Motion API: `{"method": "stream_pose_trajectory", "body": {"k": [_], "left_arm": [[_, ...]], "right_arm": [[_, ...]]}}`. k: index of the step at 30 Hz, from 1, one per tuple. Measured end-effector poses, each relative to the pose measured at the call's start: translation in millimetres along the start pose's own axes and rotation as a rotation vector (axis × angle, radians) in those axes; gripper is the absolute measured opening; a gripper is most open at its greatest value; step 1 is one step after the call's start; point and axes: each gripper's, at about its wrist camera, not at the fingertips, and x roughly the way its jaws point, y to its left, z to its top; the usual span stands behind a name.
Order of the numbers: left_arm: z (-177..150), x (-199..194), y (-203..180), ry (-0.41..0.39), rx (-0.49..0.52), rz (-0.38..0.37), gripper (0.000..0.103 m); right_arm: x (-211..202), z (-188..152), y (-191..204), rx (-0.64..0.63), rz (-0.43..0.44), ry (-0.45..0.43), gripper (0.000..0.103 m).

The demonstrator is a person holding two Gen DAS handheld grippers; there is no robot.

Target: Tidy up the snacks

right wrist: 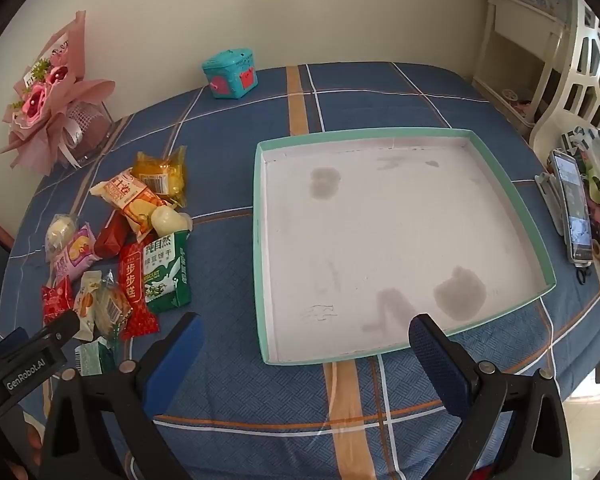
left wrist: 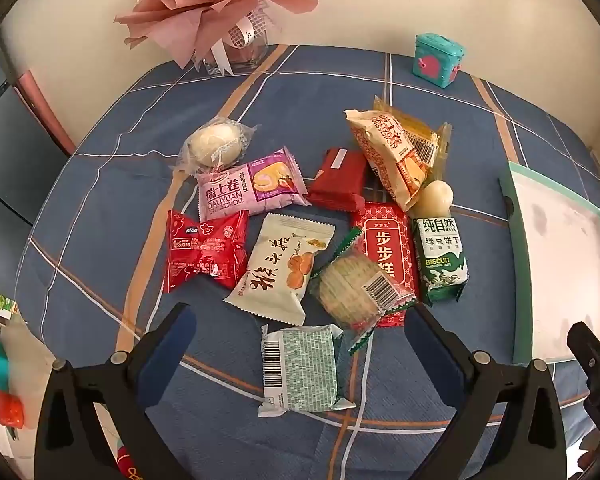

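My left tongs (left wrist: 300, 340), right tongs (right wrist: 304, 344) both released; snacks (left wrist: 300, 216) all on counter, tray (right wrist: 260, 240) seemingly bare.

We see a home: a plaid-clothed table (right wrist: 380, 92) against a cream wall, a pink paper bouquet (left wrist: 204, 4) at its far edge, 1 white shelf (right wrist: 516, 52) beside it.

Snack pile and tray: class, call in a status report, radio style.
Left gripper open, over the green-and-white packet. Right gripper open, empty, at the tray. Tray holds no snacks; snack pile unsorted. Nothing in the way.
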Motion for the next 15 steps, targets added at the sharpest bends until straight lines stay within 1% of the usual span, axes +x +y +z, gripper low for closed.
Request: {"method": "stream_pose_trajectory", "body": {"k": [9,15], "left_arm": [[0.1,-0.6,-4.0,-0.001,-0.001,0.000,0.103],[-0.2,-0.2,-0.3,0.000,-0.001,0.000,0.103]], "right_arm": [[0.0,0.0,0.5,-0.001,-0.001,0.003,0.103],[0.1,-0.1,0.9,-0.001,-0.001,0.003,0.103]]}}
